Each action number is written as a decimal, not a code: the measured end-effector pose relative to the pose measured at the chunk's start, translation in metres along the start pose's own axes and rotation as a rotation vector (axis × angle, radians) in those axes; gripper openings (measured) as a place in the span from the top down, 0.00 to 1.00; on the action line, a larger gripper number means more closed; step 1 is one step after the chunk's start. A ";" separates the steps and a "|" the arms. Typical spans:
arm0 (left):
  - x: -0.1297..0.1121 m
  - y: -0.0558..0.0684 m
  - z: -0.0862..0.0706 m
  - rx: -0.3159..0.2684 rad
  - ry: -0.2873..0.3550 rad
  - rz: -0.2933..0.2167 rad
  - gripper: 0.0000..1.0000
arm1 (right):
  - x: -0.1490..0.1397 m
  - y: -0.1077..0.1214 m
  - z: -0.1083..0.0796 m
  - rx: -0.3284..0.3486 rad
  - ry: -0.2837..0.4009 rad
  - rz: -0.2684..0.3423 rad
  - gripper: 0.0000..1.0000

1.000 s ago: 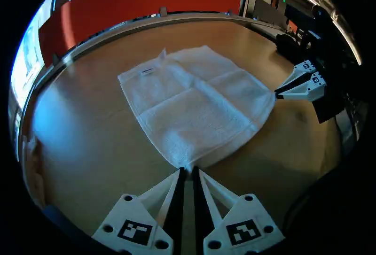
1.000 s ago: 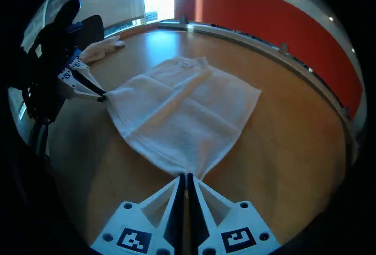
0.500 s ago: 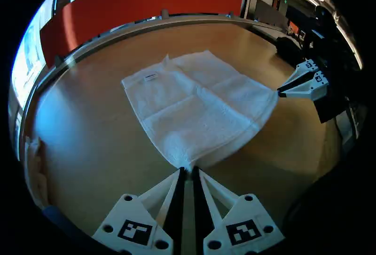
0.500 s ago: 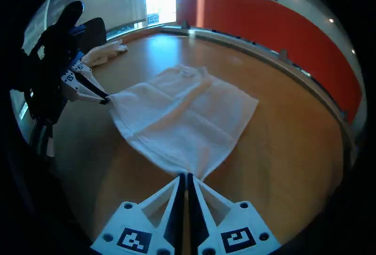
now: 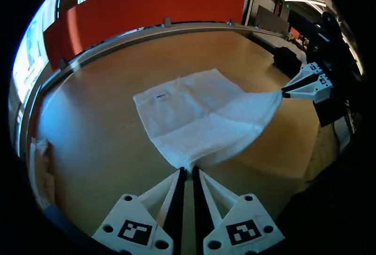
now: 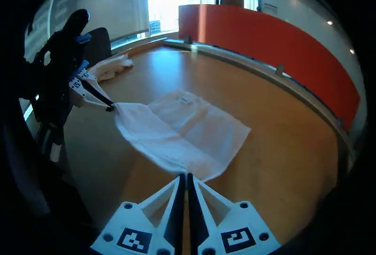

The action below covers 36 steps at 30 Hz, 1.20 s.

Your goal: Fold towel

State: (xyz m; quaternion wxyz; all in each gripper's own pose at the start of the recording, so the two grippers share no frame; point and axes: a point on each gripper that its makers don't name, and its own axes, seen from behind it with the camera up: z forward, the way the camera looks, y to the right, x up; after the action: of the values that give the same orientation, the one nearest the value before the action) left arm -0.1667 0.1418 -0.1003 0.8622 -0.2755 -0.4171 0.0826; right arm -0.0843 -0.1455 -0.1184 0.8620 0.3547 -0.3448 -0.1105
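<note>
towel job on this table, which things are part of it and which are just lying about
In the job: towel; left claw and right claw, each shut on a towel corner.
Lying about: crumpled cloth near the table edge; red partition behind.

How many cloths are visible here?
2. The white towel, corners pinched by the left gripper and right gripper; a crumpled cloth at the table edge. More may be hidden.
</note>
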 end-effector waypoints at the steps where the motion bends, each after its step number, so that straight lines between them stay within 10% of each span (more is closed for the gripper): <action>1: 0.002 0.001 -0.003 -0.002 0.000 0.000 0.88 | 0.003 -0.001 -0.003 0.001 0.004 0.001 0.95; 36: 0.013 0.028 -0.059 -0.053 -0.002 -0.035 0.88 | 0.025 -0.018 -0.060 0.048 0.003 0.000 0.95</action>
State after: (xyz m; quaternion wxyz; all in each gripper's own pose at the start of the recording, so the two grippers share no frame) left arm -0.1103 0.1465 -0.1364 0.8556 -0.2907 -0.4246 0.0566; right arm -0.0243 -0.1372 -0.1483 0.8538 0.3756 -0.3460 -0.1016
